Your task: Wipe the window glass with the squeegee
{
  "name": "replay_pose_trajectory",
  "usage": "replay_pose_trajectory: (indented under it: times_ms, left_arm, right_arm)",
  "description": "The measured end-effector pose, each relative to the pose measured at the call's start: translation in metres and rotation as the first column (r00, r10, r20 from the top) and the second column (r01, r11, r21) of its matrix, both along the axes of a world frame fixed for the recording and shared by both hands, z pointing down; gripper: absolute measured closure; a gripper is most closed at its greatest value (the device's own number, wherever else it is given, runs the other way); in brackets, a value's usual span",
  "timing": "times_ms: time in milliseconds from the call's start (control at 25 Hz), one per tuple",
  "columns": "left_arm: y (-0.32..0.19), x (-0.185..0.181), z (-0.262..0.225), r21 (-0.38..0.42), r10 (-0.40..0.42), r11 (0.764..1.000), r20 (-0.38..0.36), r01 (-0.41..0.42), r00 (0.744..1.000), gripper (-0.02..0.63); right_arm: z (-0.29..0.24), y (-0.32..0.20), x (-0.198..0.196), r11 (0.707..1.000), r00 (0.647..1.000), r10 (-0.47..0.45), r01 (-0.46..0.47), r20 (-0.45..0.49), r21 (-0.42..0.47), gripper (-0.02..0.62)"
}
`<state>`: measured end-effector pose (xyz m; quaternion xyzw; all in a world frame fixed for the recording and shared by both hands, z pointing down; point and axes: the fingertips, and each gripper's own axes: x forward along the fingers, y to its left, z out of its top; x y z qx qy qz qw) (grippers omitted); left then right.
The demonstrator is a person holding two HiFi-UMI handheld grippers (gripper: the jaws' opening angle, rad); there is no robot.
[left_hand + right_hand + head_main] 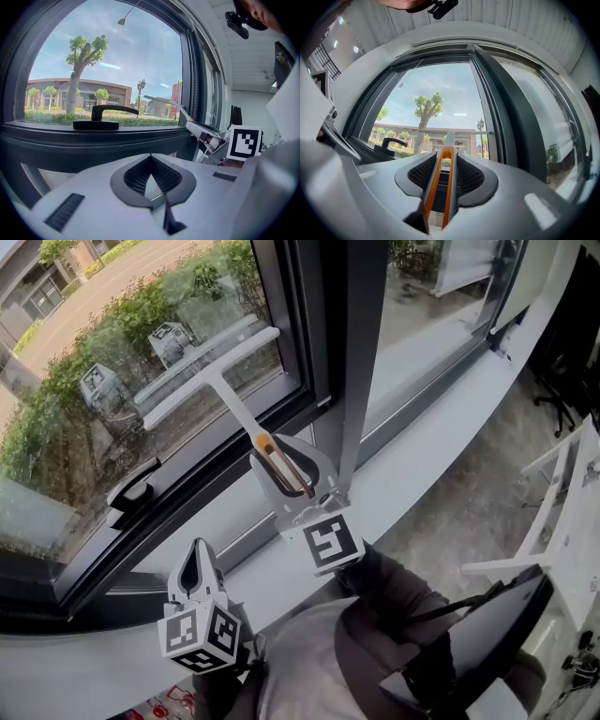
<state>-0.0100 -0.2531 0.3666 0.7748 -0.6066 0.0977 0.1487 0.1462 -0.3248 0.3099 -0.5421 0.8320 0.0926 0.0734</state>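
Shrubs and a sunlit road fill the window glass ahead of you, with the black window handle lying on the lower frame. Above and to the right of that handle, the squeegee reaches onto the pane. Its white blade slants from lower left to upper right, at or very near the glass, though no view settles whether it is touching. The shaft runs back from the blade's middle, down and to the right of the handle, into your right gripper. Its jaws pinch the orange-trimmed grip lengthwise, so the tool's long axis continues the line of the jaws straight toward the pane.

Your left gripper hangs below the handle and nearer to you, over the white sill. Its jaws are pressed together on nothing, and it is well apart from the tool.

The next stroke looks to belong to the right hand alone — the blade sits across the pull line, so drawing back toward the frame beside the handle should sweep the pane. The handle itself is the likely snag for the blade's lower end.
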Motion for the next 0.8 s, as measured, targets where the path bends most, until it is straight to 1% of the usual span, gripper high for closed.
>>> replay_pose_trajectory:
  times_ms: [800]
  left_arm:
    - [-0.003,0.003,0.004,-0.012,0.011,1.000,0.004,-0.011,1.000,0.606]
  right_arm:
    - [0.027,0.003,0.000,0.999,1.000,0.002,-0.003,-0.009,-0.047,0.465]
